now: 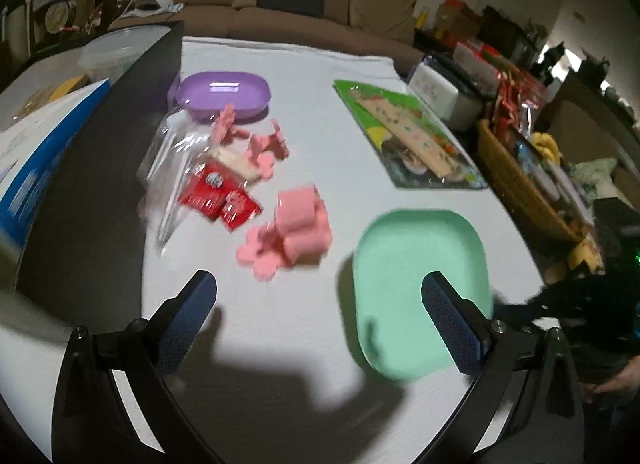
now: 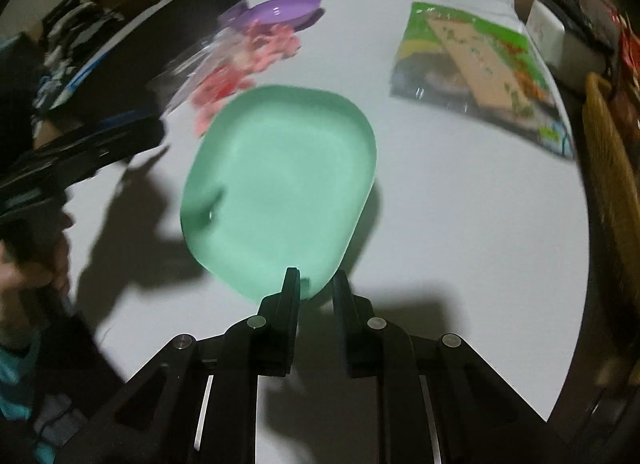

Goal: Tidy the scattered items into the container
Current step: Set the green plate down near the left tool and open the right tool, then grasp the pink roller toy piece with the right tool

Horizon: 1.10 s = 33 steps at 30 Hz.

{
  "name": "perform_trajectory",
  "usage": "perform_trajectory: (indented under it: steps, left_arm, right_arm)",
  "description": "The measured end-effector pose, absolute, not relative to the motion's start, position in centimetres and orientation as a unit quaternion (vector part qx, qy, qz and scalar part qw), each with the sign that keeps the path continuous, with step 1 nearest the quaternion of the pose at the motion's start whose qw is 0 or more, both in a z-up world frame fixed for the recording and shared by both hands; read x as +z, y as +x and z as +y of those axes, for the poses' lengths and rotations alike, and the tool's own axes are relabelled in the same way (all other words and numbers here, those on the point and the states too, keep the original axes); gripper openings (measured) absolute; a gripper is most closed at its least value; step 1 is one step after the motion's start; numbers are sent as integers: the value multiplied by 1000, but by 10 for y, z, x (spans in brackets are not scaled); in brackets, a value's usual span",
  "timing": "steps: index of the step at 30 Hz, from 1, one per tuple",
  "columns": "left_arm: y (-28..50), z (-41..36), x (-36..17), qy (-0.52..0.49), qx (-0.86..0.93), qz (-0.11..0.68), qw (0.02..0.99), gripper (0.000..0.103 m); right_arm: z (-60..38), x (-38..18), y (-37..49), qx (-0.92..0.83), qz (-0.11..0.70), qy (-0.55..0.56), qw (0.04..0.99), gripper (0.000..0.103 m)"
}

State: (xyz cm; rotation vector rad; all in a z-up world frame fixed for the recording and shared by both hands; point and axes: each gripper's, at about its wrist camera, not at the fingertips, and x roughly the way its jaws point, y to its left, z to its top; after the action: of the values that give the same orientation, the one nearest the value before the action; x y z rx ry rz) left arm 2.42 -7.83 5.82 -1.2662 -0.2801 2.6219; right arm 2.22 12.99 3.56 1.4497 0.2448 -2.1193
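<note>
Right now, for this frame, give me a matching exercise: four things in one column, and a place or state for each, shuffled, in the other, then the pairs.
Things:
1. mint-green plastic tray
2. purple oval plastic dish
3. red foil sachets
4. left tongs

Places or states:
A. wide open, holding nothing
B. at the far end of the white table, behind the pink pieces
C. its near rim pinched by the right tongs
D. lying beside a clear plastic bag

Pairs: 1-C, 2-B, 3-D, 4-A
</note>
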Motion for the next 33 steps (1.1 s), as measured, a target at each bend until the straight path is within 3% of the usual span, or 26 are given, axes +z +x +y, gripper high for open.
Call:
perform_trajectory:
  steps: [8, 13, 20, 33]
  left_arm:
    - [60, -69, 51, -454, 878, -110, 104, 103]
    - [63, -39, 46, -483, 868, -63, 99, 103]
    - [66, -13, 40, -504, 860, -16, 77, 103]
    - [66, -14, 32, -518, 851, -33, 84, 103]
  right_arm:
    - [156, 41, 52, -789, 34, 545, 282, 20]
    - [175, 49, 49, -811, -13, 529, 250, 39]
    - [177, 42, 44, -808, -39, 536, 243, 41]
    - [166, 26, 39, -801, -37, 549, 236, 42]
